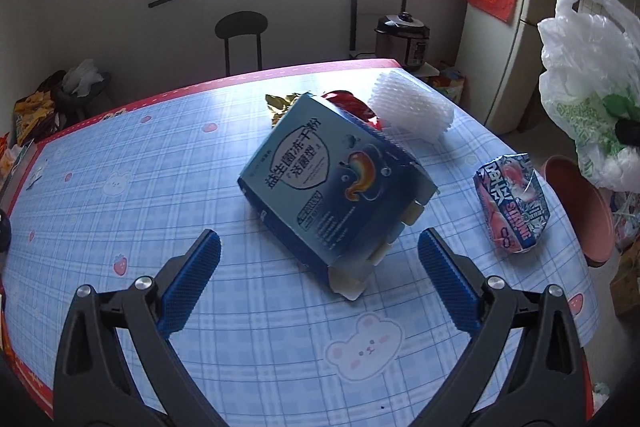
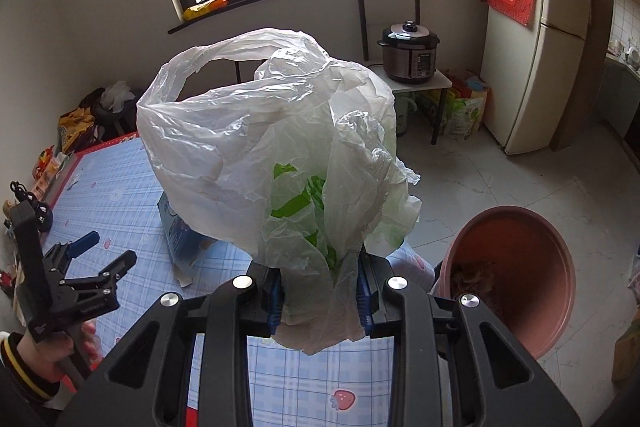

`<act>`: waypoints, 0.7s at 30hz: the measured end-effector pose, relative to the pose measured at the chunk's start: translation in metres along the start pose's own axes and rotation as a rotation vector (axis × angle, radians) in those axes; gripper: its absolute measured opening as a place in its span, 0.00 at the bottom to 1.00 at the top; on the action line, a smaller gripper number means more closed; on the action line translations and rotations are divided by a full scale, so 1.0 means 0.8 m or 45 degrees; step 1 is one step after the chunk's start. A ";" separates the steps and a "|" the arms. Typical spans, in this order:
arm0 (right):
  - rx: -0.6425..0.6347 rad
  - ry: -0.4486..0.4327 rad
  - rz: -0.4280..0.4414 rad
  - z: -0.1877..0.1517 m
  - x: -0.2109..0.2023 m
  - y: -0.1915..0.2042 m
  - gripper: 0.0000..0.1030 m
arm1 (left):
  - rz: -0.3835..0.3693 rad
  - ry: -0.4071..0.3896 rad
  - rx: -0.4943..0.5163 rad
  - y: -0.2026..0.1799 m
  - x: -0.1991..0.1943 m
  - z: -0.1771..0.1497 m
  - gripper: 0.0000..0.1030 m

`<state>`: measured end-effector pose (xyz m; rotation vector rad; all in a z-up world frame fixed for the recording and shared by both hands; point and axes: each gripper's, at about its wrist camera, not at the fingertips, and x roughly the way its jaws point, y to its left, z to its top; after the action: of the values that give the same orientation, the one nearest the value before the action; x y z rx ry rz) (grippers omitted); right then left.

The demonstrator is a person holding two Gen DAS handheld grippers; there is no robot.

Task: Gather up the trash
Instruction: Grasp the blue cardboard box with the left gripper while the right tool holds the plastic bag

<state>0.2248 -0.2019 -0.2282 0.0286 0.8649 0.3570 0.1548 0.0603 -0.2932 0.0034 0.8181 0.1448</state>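
Blue plaid table (image 1: 160, 163) bearing box (image 1: 332, 183), foam netting (image 1: 412, 107), crushed packet (image 1: 510, 203).

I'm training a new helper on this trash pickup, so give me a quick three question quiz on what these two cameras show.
1. True or false: the right gripper is empty.
2. Which lies nearest the open left gripper? A crushed can; B blue box; C foam net.
3. Fill in: beside the table, on the floor, stands a reddish ____.

Key: 1 false, it clamps the plastic bag. 2 B. 3 bin.
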 end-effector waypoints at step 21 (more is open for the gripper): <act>0.151 -0.010 -0.117 -0.014 -0.014 -0.072 0.28 | 0.407 -0.010 0.288 -0.090 0.128 0.004 0.94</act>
<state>0.2269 -0.2612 -0.2366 0.0998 0.8761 0.2188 0.2357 0.0023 -0.3696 0.3489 0.8187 0.3528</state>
